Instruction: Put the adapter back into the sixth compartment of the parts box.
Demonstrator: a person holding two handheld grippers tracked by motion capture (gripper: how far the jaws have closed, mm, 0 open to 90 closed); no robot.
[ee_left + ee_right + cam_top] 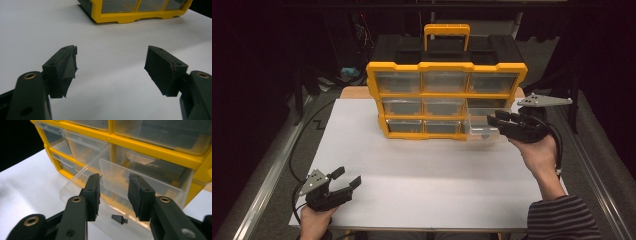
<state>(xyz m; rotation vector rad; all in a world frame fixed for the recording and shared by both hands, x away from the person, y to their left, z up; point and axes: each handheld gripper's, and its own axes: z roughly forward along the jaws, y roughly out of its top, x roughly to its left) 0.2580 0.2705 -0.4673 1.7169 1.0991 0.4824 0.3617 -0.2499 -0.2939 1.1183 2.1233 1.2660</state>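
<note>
The yellow organizer [447, 100] stands at the far edge of the bench [422, 175], a little right of the middle, and its bottom-right drawer [482, 131] is pulled well out toward the near edge. The right gripper [496, 119] hangs just at the drawer's front, its fingers [93, 192] released: in the right gripper view they stand apart over the clear front wall [140, 182] without pressing on it, and nothing is clamped between them. A small dark part [119, 219] lies on the drawer floor near that wall. The step in hand looks like either reaching for this part or handling the drawer by its front. For the part, the fingers would do best to come down inside the wall, straddle the piece along its short side and close gently, since it is small and could skid on the smooth plastic. For the drawer, a square pinch on the middle of the front wall keeps it from twisting in its slot. The left gripper [346, 180] rests near the bench's near-left corner, fingers [62, 72] wide apart and empty, well apart from the organizer; it could steady the frame if the drawer sticks.
</note>
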